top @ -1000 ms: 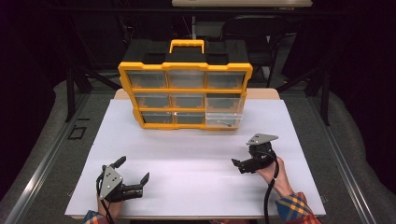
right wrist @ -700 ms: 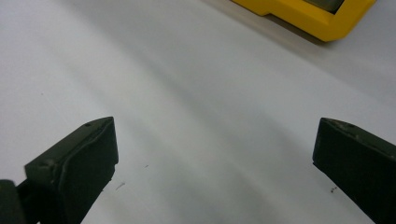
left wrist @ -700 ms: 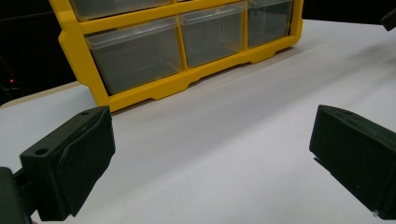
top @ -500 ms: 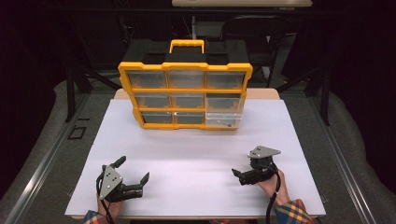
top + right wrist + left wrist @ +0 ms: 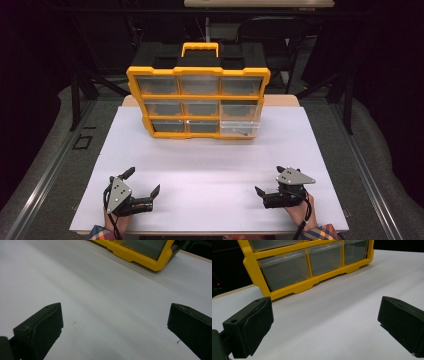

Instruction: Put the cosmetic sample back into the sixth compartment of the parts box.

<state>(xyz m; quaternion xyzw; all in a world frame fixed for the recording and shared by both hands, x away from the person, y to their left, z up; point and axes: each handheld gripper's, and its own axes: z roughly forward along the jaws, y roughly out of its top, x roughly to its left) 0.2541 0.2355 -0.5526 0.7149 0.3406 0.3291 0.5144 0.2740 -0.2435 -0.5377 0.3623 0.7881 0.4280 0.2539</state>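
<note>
A yellow drawer organizer (image 5: 198, 104) stands at the far side of the white table (image 5: 210, 165), well apart from the left gripper (image 5: 144, 186) and right gripper (image 5: 269, 184), both spread wide, empty.

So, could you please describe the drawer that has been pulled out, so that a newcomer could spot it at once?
Find the yellow organiser standing at the far side of the white table. Look at its bottom row, right end: that clear drawer juts forward past the frame, while its neighbours sit flush.
</note>
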